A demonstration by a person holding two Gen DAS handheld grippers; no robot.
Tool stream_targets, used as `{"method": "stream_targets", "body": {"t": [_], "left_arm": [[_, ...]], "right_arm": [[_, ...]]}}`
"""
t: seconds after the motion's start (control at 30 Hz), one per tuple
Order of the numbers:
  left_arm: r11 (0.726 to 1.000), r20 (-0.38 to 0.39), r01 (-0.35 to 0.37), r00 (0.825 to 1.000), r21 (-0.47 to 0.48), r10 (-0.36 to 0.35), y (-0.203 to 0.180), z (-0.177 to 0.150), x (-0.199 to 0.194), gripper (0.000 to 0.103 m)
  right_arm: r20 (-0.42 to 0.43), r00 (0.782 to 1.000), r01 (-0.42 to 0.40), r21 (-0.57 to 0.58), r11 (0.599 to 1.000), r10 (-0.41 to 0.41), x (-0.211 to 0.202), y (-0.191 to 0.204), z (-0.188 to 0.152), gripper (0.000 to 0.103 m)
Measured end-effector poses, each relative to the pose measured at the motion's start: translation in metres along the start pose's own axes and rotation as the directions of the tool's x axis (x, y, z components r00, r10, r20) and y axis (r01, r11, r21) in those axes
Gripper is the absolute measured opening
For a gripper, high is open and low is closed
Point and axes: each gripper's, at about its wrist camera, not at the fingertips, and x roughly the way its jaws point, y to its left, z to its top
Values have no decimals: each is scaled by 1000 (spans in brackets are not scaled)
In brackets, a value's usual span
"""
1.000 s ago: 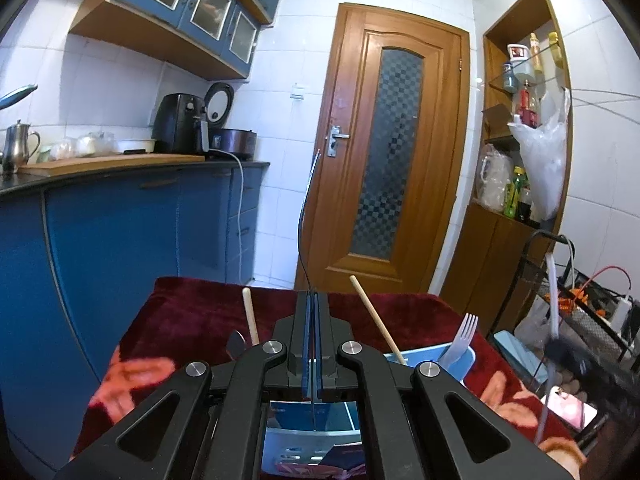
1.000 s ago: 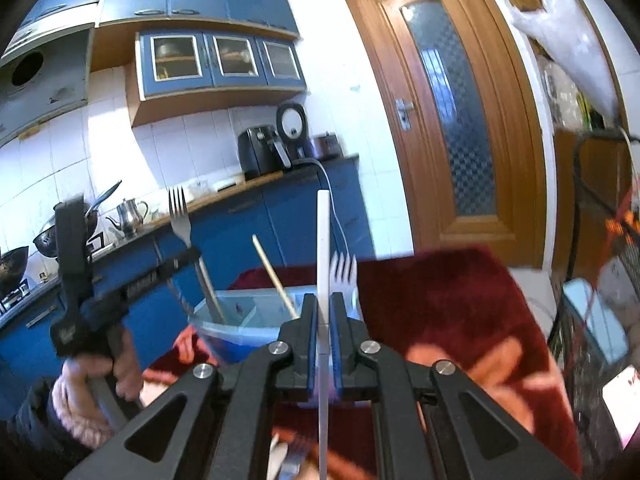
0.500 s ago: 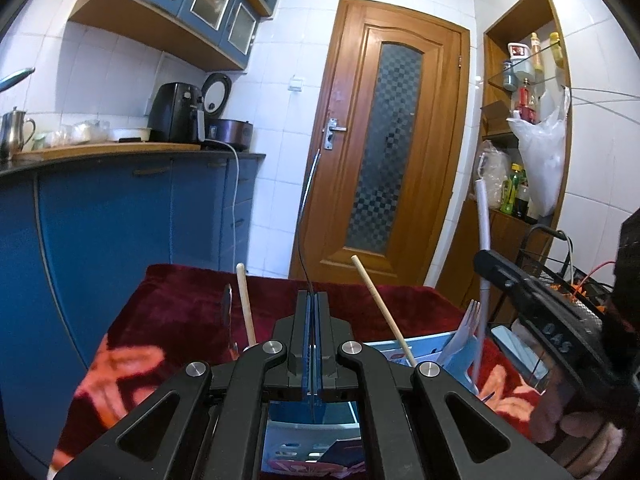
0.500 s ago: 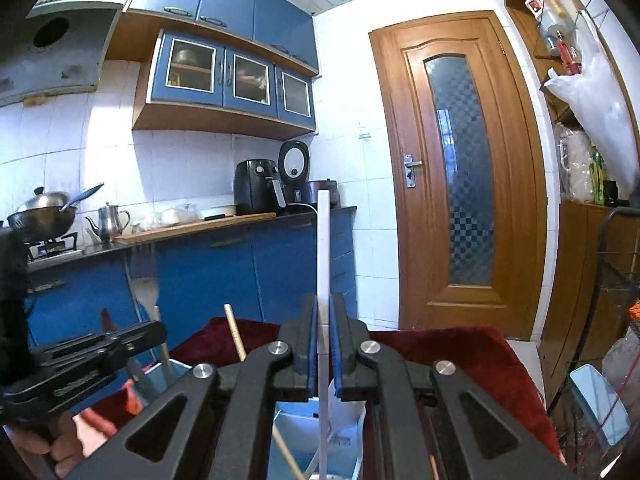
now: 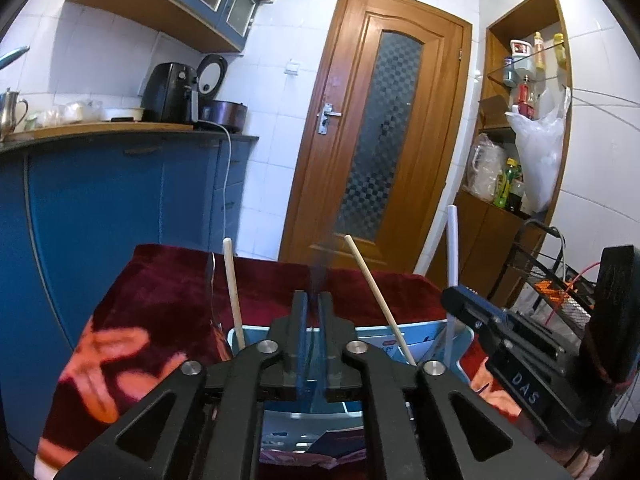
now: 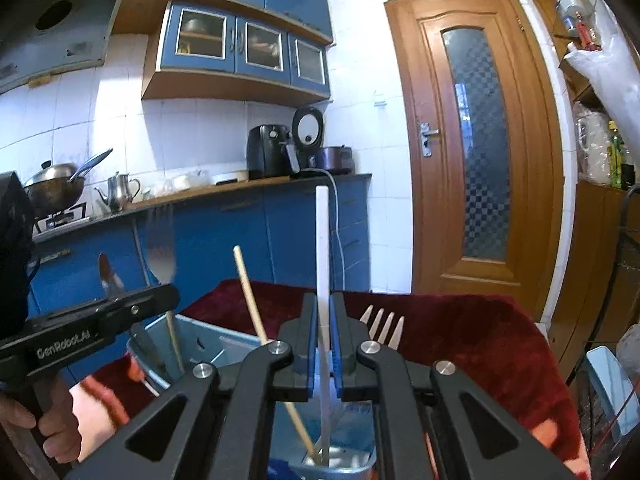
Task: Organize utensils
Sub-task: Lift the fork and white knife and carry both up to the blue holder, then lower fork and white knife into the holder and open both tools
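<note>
Squarely, slim white stick over ribbed bin

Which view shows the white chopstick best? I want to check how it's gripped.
The right wrist view: the white chopstick stands upright, centred, clamped in the right tool, its lower end inside the blue holder. The left wrist view shows only its upper part, off to the right.

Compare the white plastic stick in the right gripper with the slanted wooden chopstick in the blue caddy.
The white plastic stick stands upright; the wooden chopstick leans. The white stick is pinched between the right gripper fingers; the chopstick is free of any gripper. The white stick is thicker and flat-sided; the chopstick is thin and round. Both have their lower ends down in the blue caddy.
</note>
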Motion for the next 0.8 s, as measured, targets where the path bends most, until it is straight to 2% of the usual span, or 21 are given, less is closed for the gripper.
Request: {"method": "stream_targets", "body": {"t": [0.07, 0.17, 0.8], "left_arm": [[1000, 4, 3, 1000, -9, -3, 0, 0, -2, 19], [1000, 10, 7, 1000, -13, -7, -1, 1, -6, 26], [1000, -19, 23, 1000, -1, -23, -12, 4, -48, 27]], "right_arm": [[-13, 1000, -11, 1, 1000, 11, 0, 1, 0, 10], [-16, 1000, -20, 7, 1000, 20, -3, 1, -1, 17], [-42, 999, -12, 67, 998, 15, -47, 4, 6, 19]]}}
